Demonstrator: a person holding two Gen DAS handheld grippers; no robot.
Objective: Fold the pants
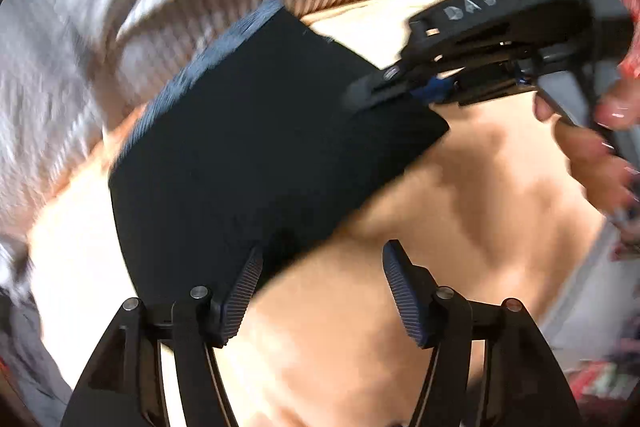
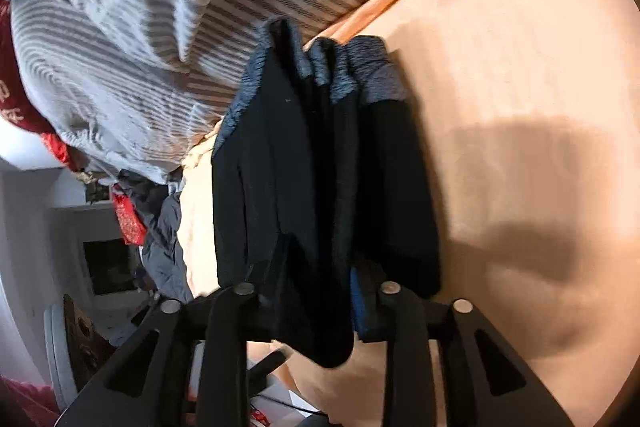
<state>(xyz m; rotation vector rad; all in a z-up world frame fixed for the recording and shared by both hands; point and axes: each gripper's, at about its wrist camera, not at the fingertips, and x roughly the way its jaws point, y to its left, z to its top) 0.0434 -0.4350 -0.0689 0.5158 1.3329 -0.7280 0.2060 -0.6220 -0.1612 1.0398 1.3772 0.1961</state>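
Observation:
The dark navy pants lie folded into a compact block on the peach sheet, with a ribbed grey-blue waistband along the far left edge. My left gripper is open and empty at the pants' near edge. My right gripper comes in from the right, shut on the pants' right edge. In the right wrist view the pants hang bunched in folds between that gripper's fingers, waistband farthest away.
A grey-and-white striped blanket is heaped behind the pants. Peach sheet spreads to the right. Red items, grey clothes and white furniture lie beyond the bed's left edge. A hand holds the right gripper.

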